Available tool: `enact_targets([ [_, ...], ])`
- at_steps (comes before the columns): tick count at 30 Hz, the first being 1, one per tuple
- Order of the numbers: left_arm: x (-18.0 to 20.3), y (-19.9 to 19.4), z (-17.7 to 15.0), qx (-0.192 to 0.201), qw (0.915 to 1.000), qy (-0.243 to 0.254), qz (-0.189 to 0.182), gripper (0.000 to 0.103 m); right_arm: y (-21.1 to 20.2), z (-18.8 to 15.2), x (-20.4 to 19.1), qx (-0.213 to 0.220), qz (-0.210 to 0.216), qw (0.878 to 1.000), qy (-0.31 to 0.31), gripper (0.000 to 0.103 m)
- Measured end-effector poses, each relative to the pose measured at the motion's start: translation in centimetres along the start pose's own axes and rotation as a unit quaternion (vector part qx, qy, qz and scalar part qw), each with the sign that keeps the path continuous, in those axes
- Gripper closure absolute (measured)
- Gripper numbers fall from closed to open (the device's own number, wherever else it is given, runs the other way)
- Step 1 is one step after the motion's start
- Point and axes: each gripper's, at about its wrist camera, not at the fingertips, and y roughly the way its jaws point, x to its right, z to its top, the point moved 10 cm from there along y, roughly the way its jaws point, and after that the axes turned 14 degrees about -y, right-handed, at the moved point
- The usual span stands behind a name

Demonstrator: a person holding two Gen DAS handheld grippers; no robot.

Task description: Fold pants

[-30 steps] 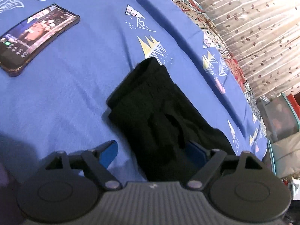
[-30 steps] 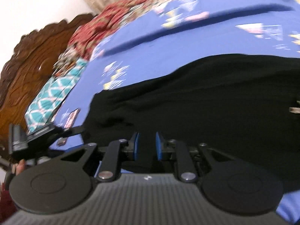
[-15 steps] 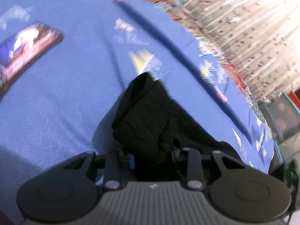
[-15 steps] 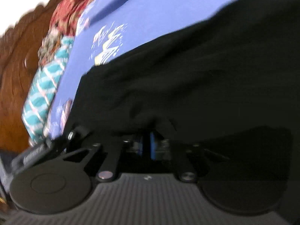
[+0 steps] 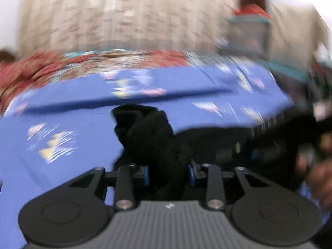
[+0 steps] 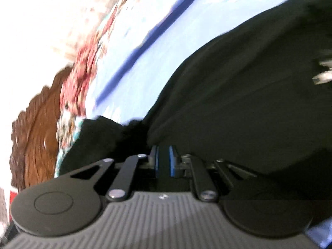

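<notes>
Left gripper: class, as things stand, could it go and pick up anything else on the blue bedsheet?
Probably not: the left gripper is clamped on a bunched fold of the black pants, so it must release them first.

We see the pants [image 5: 153,137] lying on the bed [image 5: 62,124], one bunched end standing between the fingers of the left tool [image 5: 167,175]. The right tool [image 6: 164,161] sits at the near edge of the pants, cloth between its fingers. Behind the bed hangs a curtain [image 5: 124,14]; a headboard [image 6: 35,128] stands at the left in the right wrist view.
</notes>
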Motion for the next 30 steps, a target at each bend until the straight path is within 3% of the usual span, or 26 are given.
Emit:
enact_targets([
  [1,1.4,0.5,-0.9,-0.013,0.9996,0.023,-0.007,0.066,-0.9,0.0,0.9,0.010,-0.004,1.000,0.011,0.088],
  [3,3.4,1.4,-2.8,-0.044,0.9970,0.062,-0.009,0.050,-2.1,-0.1,2.5,0.023,-0.015,0.999,0.030,0.088],
  [4,4.1,1.4,-3.5,-0.053,0.9959,0.073,-0.014,0.047,-2.7,-0.3,3.2,0.026,-0.018,0.999,0.040,0.088],
  [8,5.0,-1.2,-3.9,-0.047,0.9953,0.070,-0.048,0.041,-3.5,-1.0,4.5,0.032,-0.016,0.997,0.066,0.086],
  [10,4.1,-3.0,-3.1,-0.040,0.9964,0.029,-0.068,0.033,-3.2,-1.0,4.0,0.034,-0.007,0.997,0.067,0.079],
  [12,2.2,-5.3,-2.0,-0.027,0.9957,-0.030,-0.083,0.026,-3.0,-0.8,3.3,0.037,0.003,0.997,0.063,0.058],
  [13,1.2,-6.0,-1.6,-0.022,0.9950,-0.052,-0.083,0.026,-2.9,-0.8,3.1,0.038,0.009,0.997,0.061,0.054],
  [17,-4.2,-7.8,-1.3,-0.016,0.9881,-0.147,-0.043,0.026,-2.0,-0.8,2.1,0.024,0.024,0.998,0.046,0.037],
  [22,-8.0,-8.3,-2.4,-0.025,0.9784,-0.205,-0.003,0.029,0.3,-2.2,0.2,-0.014,0.033,0.999,0.008,0.028],
  [25,-8.4,-8.3,-2.8,-0.034,0.9756,-0.217,-0.007,0.029,2.5,-2.7,-1.3,-0.048,0.034,0.998,-0.018,0.033],
  [27,-7.8,-7.8,-2.5,-0.034,0.9768,-0.211,-0.010,0.029,3.4,-2.8,-2.1,-0.064,0.023,0.996,-0.049,0.075],
  [30,-7.2,-7.5,-2.6,-0.036,0.9788,-0.201,-0.016,0.029,3.0,-2.1,-3.6,-0.053,0.006,0.993,-0.110,0.080],
])
